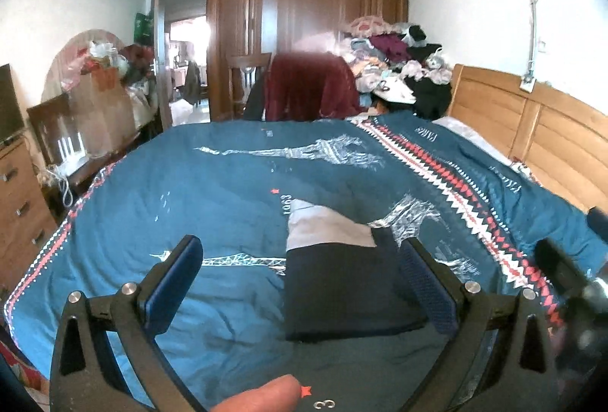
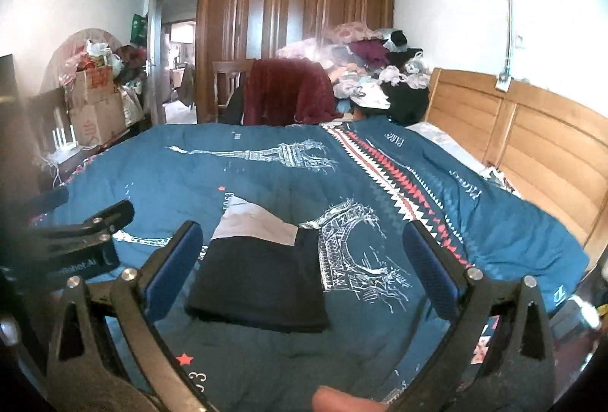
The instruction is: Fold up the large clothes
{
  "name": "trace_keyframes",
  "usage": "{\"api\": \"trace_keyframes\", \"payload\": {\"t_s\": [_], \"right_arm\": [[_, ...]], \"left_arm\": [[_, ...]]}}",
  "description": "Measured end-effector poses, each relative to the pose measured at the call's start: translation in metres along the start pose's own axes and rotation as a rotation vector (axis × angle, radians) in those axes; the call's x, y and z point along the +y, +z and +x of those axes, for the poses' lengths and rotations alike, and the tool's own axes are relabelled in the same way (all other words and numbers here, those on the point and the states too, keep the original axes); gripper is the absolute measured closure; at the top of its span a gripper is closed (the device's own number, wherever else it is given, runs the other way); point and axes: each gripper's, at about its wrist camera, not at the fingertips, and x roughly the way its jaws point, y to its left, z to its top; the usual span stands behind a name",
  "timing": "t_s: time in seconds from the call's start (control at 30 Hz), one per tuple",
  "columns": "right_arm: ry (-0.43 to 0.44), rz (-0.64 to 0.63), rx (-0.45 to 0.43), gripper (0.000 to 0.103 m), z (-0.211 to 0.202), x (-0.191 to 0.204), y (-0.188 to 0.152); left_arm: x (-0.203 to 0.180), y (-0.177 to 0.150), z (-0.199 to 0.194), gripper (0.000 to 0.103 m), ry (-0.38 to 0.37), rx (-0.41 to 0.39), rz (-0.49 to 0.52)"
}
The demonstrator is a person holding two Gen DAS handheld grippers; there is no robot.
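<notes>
A folded dark navy garment [image 1: 342, 286] with a pale grey-white band at its far end lies flat on the blue quilt [image 1: 228, 191]. In the right wrist view the same garment [image 2: 262, 282] rests between and ahead of the fingers. My left gripper [image 1: 300, 260] is open, its blue pads wide apart, hovering above the quilt with nothing between them. My right gripper [image 2: 300, 244] is open too and holds nothing. The left gripper [image 2: 87, 233] shows at the left edge of the right wrist view. A fingertip [image 1: 266, 395] of the person shows at the bottom.
The bed has a wooden headboard [image 1: 532, 130] on the right. A heap of clothes [image 1: 391, 62] and a dark red cloth on a chair [image 1: 307, 89] lie beyond the far edge. A tall wooden wardrobe [image 1: 307, 16] stands behind. Boxes [image 2: 95, 104] and drawers [image 1: 19, 199] are at left.
</notes>
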Motion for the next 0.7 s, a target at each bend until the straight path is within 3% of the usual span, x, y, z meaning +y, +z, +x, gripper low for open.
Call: {"api": "trace_keyframes", "payload": {"t_s": [0.1, 0.4, 0.7], "right_arm": [[0.005, -0.011, 0.000, 0.000, -0.002, 0.004, -0.003], [0.029, 0.014, 0.061, 0.000, -0.004, 0.002, -0.028], [0.019, 0.026, 0.081, 0.000, -0.009, -0.002, -0.039]], "left_arm": [[-0.003, 0.001, -0.010, 0.000, -0.045, 0.007, -0.028], [-0.008, -0.015, -0.003, 0.000, 0.093, 0.029, 0.007], [-0.010, -0.024, 0.004, 0.000, 0.136, 0.026, 0.019]]}}
